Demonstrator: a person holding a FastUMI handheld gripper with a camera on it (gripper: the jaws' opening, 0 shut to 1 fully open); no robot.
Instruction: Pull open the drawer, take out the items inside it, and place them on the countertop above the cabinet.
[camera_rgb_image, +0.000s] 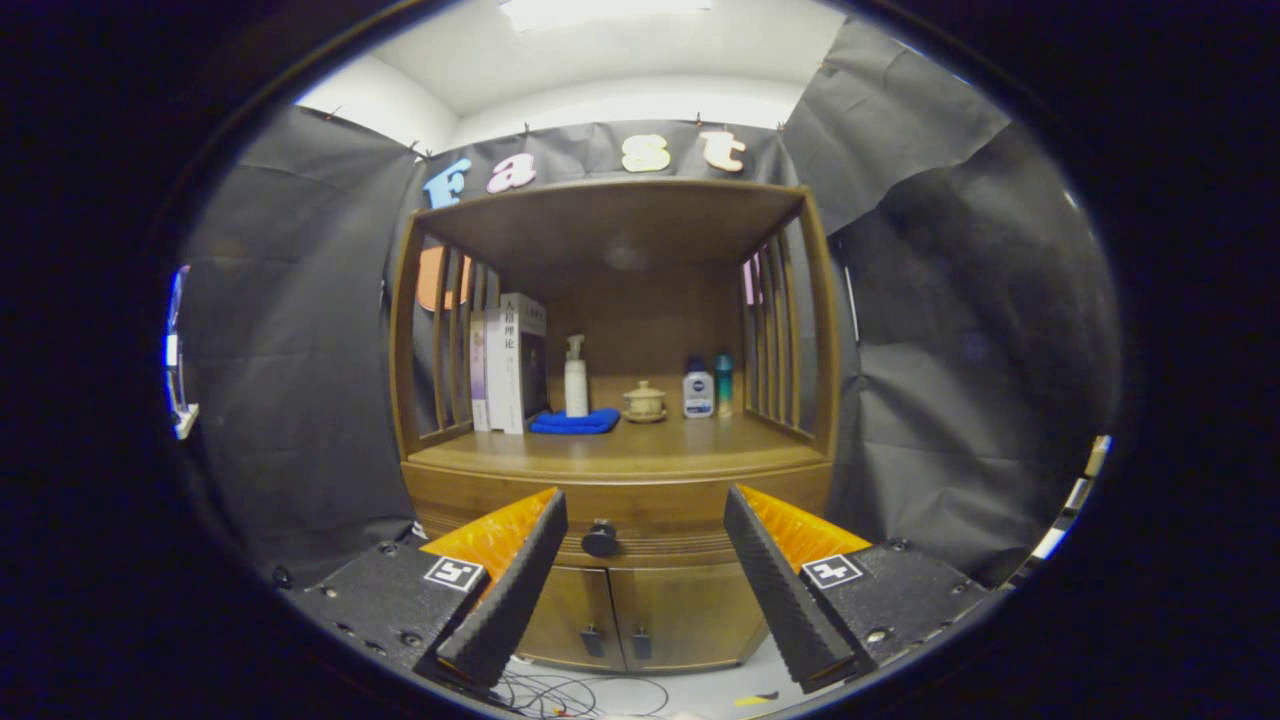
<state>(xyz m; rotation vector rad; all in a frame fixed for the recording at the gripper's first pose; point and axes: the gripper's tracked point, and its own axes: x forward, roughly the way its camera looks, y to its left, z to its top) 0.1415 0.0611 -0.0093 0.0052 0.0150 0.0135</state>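
On the wooden cabinet (615, 470), the drawer (640, 520) sits closed beyond the wide-open, empty tool (645, 505).

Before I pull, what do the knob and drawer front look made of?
Knob: dark, smooth, probably plastic or painted metal; too small to tell. Drawer front: brown wood with a satin sheen and faint grain, like the cabinet. Claw open, short of the knob.

Gripper view faces cabinet (615, 480) front, level with drawer, near

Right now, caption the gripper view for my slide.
Open gripper faces the closed drawer's knob, countertop above.
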